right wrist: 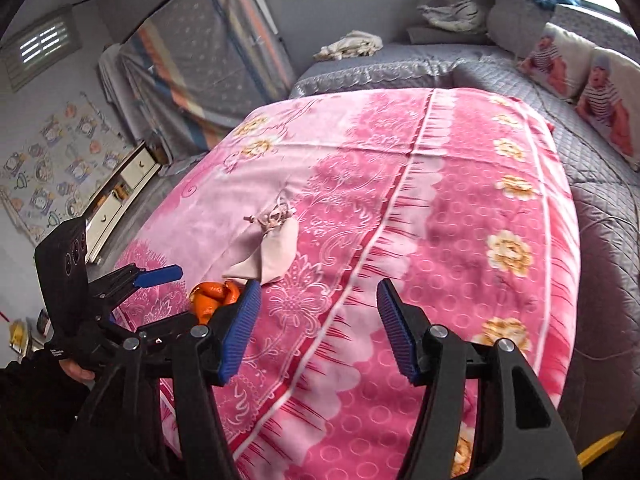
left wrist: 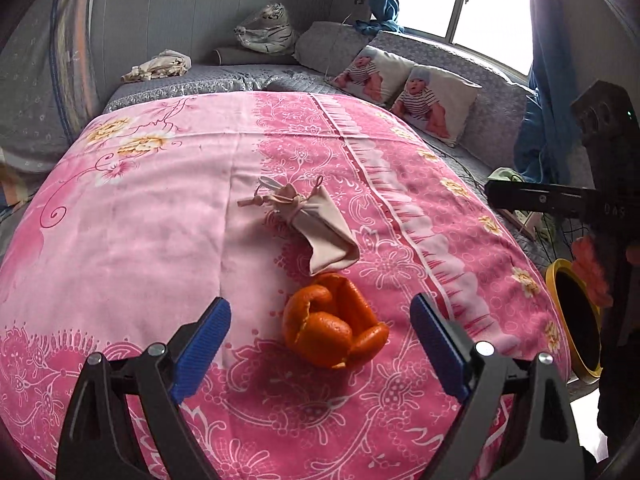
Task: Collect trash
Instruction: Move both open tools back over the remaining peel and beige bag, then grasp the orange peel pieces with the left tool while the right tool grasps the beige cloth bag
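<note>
A broad pink floral cloth (left wrist: 160,220) covered the table and filled most of both views, with a grey quilted bed (left wrist: 224,76) behind it along the upper part of the frame and a yellow-rimmed round bin (left wrist: 576,320) at the right edge of the left wrist view. Near the cloth's centre lay a beige drawstring fabric pouch (left wrist: 316,224), its long axis running from upper left to lower right. Just below it, apparently touching its lower corner, sat the curled orange mandarin peel (left wrist: 332,320), lower centre in the left wrist view. The left gripper (left wrist: 320,344) stood wide open and empty, its blue pads either side of the peel but clear of it, so it was judged the nearer one. The right gripper (right wrist: 316,328), about half open and empty, pointed at bare cloth, with the peel at its left finger. Open cloth surrounded the peel except on the pouch side.
</note>
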